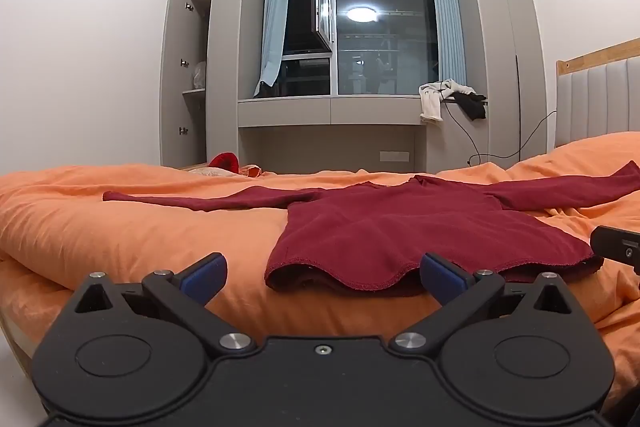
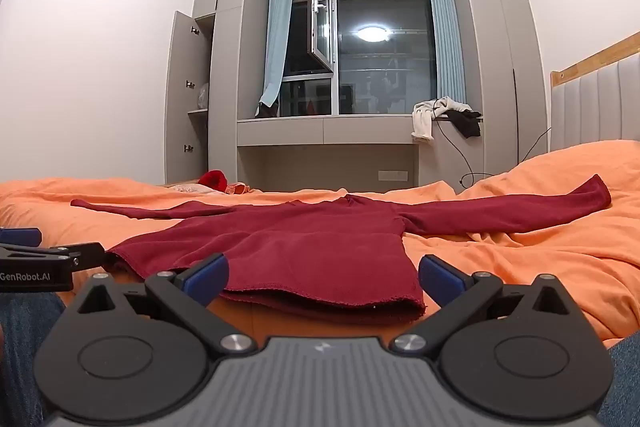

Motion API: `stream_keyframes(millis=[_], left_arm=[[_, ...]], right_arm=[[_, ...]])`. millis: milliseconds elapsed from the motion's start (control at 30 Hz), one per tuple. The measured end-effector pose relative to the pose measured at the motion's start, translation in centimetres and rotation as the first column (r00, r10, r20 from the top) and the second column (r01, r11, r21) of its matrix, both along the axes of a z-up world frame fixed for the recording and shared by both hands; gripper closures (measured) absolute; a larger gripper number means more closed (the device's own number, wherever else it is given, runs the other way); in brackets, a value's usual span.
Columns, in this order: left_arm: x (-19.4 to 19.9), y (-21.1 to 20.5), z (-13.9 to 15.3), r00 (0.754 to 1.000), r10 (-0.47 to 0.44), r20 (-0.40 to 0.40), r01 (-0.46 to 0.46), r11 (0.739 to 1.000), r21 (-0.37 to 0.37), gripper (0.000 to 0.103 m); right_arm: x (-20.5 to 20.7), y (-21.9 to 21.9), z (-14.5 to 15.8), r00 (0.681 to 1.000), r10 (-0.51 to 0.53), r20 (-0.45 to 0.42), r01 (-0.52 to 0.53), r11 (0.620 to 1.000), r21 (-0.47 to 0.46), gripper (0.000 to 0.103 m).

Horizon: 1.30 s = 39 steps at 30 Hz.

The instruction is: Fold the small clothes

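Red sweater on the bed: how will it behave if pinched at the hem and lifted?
The sweater is probably floppy: its hem already ripples in waves on the duvet, so it should drape from a pinch. Likely light, since it lies thin and flat. The spread sleeves would probably trail and drag rather than lift cleanly.

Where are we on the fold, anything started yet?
Done: the dark red sweater lies spread flat on the orange duvet, both sleeves stretched out sideways. In hand: nothing; the left claw and right claw are both open, short of the near hem, gripping no cloth. Left: every fold, sleeves and body; none is visible yet.
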State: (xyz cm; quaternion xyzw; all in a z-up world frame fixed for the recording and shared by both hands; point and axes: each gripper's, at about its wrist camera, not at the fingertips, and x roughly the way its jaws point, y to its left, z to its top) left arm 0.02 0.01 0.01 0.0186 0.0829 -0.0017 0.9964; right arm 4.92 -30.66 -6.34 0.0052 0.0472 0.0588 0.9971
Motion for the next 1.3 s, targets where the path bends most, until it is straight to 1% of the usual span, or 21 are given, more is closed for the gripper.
stream_keyframes(millis=[233, 333, 500, 567, 1300], left_arm=[[0.2, -0.1, 0.0, 1.0, 0.0, -0.003, 0.0, 1.0, -0.001, 0.001], [-0.3, 0.0, 0.1, 1.0, -0.001, 0.001, 0.001, 1.0, -0.005, 0.001], [-0.7, -0.1, 0.3, 1.0, -0.007, 0.001, 0.007, 1.0, -0.004, 0.0], [0.0, 0.1, 0.2, 1.0, -0.004, -0.001, 0.004, 1.0, -0.005, 0.0], [0.4, 0.3, -0.1, 1.0, -0.005, -0.006, 0.004, 1.0, -0.007, 0.0]], right_arm=[[0.1, 0.2, 0.0, 1.0, 0.004, -0.014, -0.004, 1.0, -0.003, 0.0], [-0.4, 0.2, 0.0, 1.0, 0.001, -0.003, -0.001, 1.0, -0.003, 0.0], [-0.3, 0.0, -0.2, 1.0, 0.005, -0.011, -0.005, 1.0, -0.001, 0.0], [-0.3, -0.2, 0.1, 1.0, 0.004, -0.011, -0.004, 1.0, -0.001, 0.0], [-0.1, 0.1, 0.2, 1.0, 0.003, -0.018, -0.003, 1.0, 0.0, 0.0]])
